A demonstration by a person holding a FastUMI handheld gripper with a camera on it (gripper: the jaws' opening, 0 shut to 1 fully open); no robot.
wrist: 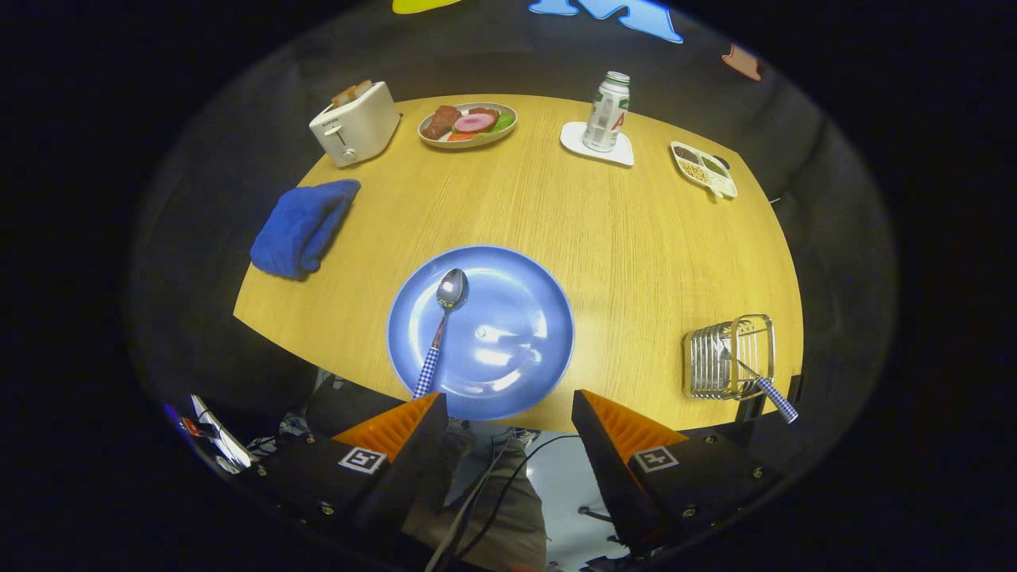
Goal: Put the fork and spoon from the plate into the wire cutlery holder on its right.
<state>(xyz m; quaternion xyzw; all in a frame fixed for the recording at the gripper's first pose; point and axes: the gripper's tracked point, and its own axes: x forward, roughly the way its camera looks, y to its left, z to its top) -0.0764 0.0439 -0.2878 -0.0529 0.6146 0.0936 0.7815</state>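
- Right, gripper is empty, fingers spread wide, hanging off the near table edge just short of the blue plate
- Fork looks already parked in the wire cutlery holder to the plate's right, checked handle poking out towards the near side
- Spoon is what's left: lying on the plate's left half, bowl away from the gripper, handle overhanging the near rim just ahead of the left finger
- Risk: glossy plate, thin flat handle; a pinch from above probably skates off or slides the spoon round the plate
- Risk: gripping at the handle tip likely lets the bowl end swing and droop on the lift
- Risk: the plate sits close to the table edge, so a push on the rim could shove or tip it
- Risk: at the holder, the protruding fork handle is in the way; clipping it could knock the fork out or topple the light wire frame, which also sits near the edge
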